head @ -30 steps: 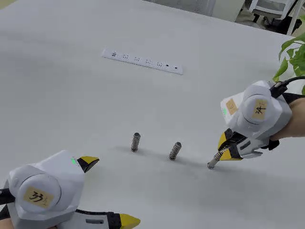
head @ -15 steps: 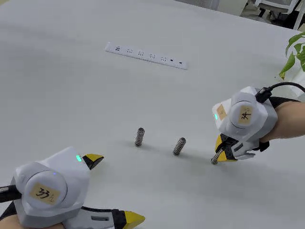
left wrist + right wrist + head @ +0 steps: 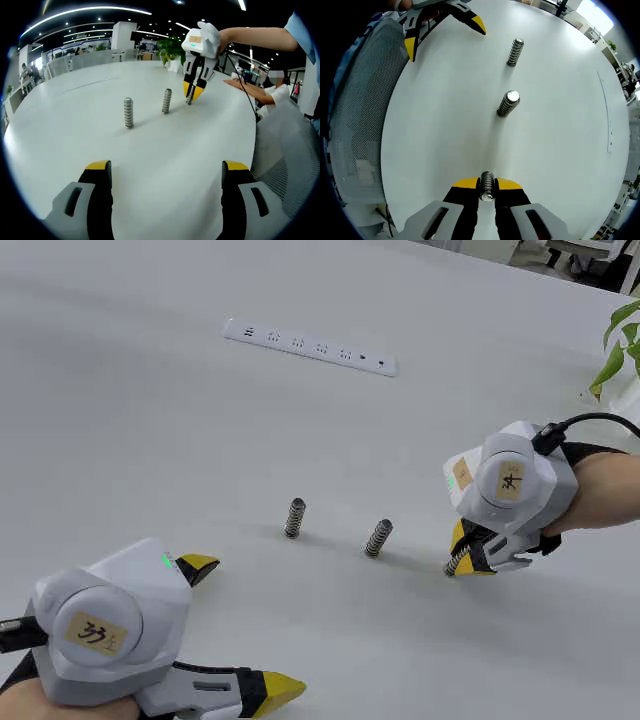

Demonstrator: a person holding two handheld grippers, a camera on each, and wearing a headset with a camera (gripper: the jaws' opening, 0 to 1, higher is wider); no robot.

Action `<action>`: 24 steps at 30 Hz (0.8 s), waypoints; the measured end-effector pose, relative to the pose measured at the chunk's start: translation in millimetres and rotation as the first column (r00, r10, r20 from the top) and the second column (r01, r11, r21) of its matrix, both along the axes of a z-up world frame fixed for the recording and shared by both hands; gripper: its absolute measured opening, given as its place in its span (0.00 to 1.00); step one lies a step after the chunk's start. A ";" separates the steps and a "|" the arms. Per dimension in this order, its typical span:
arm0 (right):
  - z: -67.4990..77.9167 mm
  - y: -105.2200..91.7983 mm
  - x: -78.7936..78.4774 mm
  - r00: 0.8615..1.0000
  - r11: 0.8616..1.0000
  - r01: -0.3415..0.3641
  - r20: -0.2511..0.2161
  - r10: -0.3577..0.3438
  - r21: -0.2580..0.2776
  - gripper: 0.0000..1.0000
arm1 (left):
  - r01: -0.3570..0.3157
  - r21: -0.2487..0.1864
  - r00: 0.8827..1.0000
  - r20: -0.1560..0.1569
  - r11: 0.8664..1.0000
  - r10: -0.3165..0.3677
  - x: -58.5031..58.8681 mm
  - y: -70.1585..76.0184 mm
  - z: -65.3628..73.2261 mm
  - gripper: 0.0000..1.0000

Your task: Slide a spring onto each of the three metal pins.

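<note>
While the right gripper (image 3: pixel 487 187) clamps a spring (image 3: pixel 487 180) on the table (image 3: pixel 150 440), any pin inside indiscernible, the left gripper (image 3: pixel 165 172) hangs with jaws spread wide, partly cropped.

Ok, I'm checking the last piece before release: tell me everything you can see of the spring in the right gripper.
The spring is a short, tightly wound coil of shiny grey metal, clamped between the yellow tips of the right gripper. It stands roughly upright, and its lower end appears to reach the white table. It sits in line with the middle spring and the left spring. Whether a pin runs inside it cannot be told.
</note>
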State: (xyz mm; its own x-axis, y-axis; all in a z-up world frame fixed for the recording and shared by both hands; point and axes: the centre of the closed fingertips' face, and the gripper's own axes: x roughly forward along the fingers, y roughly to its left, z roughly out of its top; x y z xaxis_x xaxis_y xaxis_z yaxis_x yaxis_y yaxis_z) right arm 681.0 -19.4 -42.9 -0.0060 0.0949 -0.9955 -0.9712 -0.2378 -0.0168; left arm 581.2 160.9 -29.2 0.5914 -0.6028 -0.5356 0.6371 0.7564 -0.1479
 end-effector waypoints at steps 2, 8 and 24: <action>-0.6 0.1 0.3 1.000 1.000 0.002 0.002 -0.002 0.001 0.08 | -0.002 0.000 1.000 0.001 1.000 0.002 0.4 0.3 0.2 0.89; -2.3 2.3 -2.1 1.000 1.000 0.026 -0.016 -0.026 0.017 0.13 | -0.006 -0.001 1.000 0.004 1.000 0.006 0.6 1.1 1.1 0.89; 3.8 9.3 -3.8 0.989 0.974 0.146 -0.025 -0.144 0.173 0.75 | -0.010 0.006 1.000 0.025 1.000 0.010 5.4 4.6 8.8 0.89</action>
State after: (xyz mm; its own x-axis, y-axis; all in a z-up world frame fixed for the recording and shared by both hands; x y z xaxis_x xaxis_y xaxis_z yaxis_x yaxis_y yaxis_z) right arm 677.1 -10.2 -39.1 0.0080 0.2670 -0.9637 -0.9955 -0.0888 -0.0328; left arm 586.7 165.5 -20.5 0.6104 -0.5933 -0.5248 0.6329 0.7637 -0.1273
